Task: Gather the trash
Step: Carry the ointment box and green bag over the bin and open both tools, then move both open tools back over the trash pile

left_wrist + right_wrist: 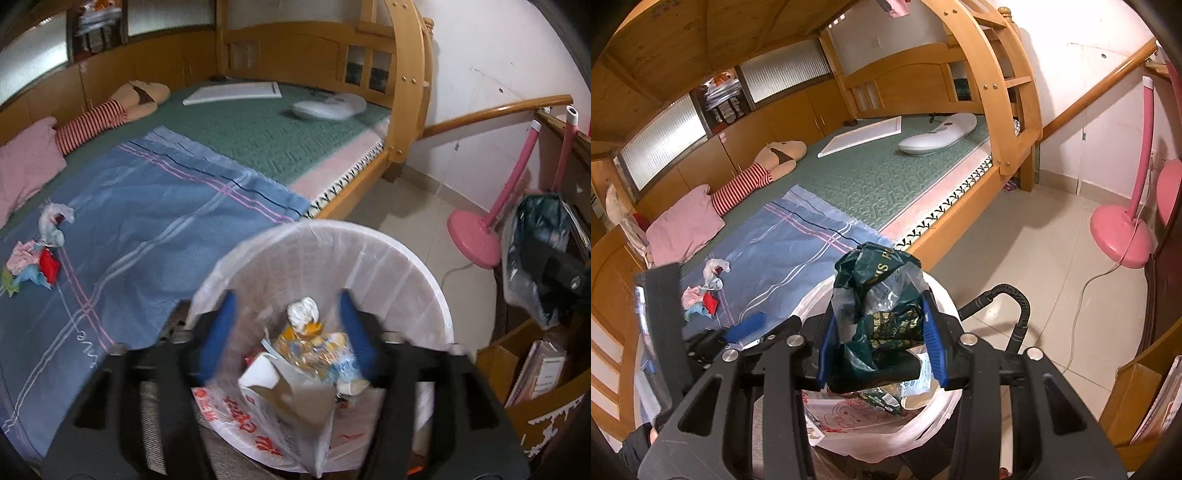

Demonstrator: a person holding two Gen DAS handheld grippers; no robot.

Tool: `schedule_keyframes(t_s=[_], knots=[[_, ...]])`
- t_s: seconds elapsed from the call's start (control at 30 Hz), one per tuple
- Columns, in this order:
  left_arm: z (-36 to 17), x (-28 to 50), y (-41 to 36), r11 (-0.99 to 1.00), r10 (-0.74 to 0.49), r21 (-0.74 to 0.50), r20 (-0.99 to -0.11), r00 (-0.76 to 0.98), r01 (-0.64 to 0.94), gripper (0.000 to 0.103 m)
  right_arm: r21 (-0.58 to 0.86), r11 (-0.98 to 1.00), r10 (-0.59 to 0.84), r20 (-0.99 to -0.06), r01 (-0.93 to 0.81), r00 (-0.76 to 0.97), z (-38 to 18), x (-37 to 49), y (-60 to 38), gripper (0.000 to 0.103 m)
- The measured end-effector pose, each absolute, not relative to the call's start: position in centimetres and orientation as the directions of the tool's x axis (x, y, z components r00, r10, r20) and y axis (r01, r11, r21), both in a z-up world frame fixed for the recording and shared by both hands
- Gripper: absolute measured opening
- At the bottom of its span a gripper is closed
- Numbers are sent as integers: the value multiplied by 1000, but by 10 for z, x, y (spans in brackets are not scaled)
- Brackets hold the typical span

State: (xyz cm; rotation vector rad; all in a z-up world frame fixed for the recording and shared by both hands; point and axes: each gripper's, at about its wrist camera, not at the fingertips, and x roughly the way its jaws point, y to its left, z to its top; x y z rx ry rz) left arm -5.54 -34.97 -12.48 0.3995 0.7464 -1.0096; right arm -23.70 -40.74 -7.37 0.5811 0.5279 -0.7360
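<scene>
Blue pads of the right claw (881,341) pinch a dark green crumpled bag (882,314) above the lined bin (934,417). Left claw (288,332) gapes empty over the bin's trash (314,350); bin base hidden. More scraps (35,262) lie near the blanket's (147,240) edge.

bin (388,258): white-lined, part-full | green wrapper (882,325): crumpled, above bin | scraps (33,262): on blanket

The bed (871,184) has a green mat, with a blue striped sheet (783,251) spread over its near part. On the sheet lies a small heap of crumpled scraps (701,295). A pink pillow (683,225), a striped doll (757,173), a white board (864,134) and a white oval thing (938,138) lie on the mat. On the tiled floor (1034,266) stand a lined bin (332,258) and a pink fan base (1119,236).
</scene>
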Motion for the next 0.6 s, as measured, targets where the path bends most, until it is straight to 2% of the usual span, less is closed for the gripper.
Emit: schedule_keyframes(t_s=[0.1, 0.33, 0.6], knots=[[-118, -53, -346, 498, -621, -24, -708, 337, 867, 69, 294, 613, -438, -647, 734, 624, -79, -229, -409, 43], [-110, -37, -335, 540, -619, -46, -698, 360, 841, 69, 266, 629, -414, -681, 731, 604, -91, -213, -408, 58], [-104, -15, -316, 580, -623, -81, -685, 377, 810, 69, 252, 647, -400, -691, 720, 602, -91, -204, -406, 58]])
